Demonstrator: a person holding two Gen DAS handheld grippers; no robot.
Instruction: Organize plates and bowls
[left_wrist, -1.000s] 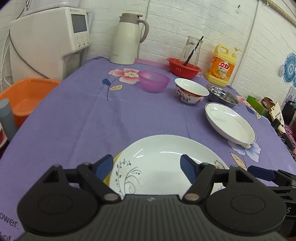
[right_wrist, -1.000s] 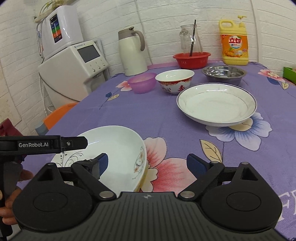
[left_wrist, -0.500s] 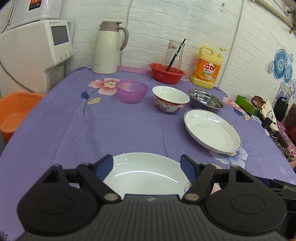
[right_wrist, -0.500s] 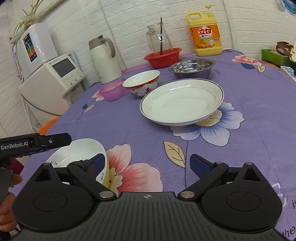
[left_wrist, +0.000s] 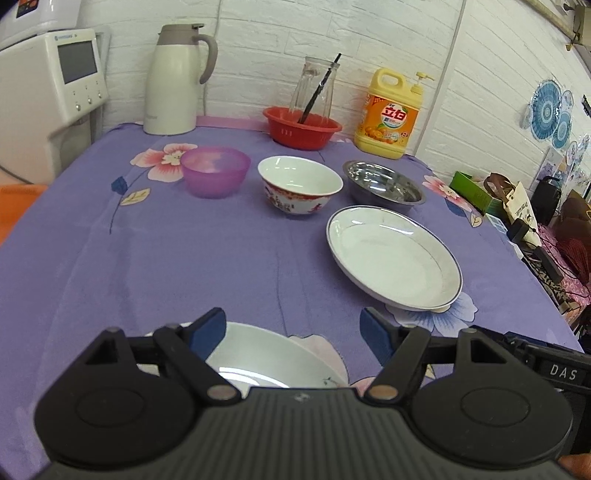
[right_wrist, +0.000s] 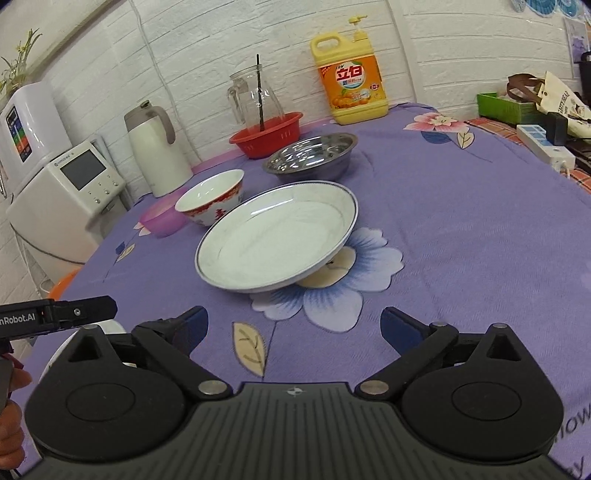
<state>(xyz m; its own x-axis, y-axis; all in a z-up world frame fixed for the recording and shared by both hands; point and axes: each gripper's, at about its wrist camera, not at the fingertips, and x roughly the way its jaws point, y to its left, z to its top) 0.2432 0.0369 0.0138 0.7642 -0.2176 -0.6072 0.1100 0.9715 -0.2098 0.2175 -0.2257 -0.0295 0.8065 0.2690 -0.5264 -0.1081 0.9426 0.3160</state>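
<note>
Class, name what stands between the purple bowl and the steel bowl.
The red-patterned white bowl stands between the purple bowl and the steel bowl, clearest in the left wrist view.

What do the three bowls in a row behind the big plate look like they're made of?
Purple bowl: likely plastic, translucent and matte. White bowl with red pattern: probably glazed ceramic, glossy with highlights. Grey bowl: shiny metal, probably stainless steel, with mirror-like reflections inside.

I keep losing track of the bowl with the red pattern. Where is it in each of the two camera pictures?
Left wrist view: the red-patterned bowl sits upper middle, between purple and steel bowls.
Right wrist view: the same bowl is left of centre, behind the big white plate.
Shared landmark: the yellow soap bottle by the wall.
</note>
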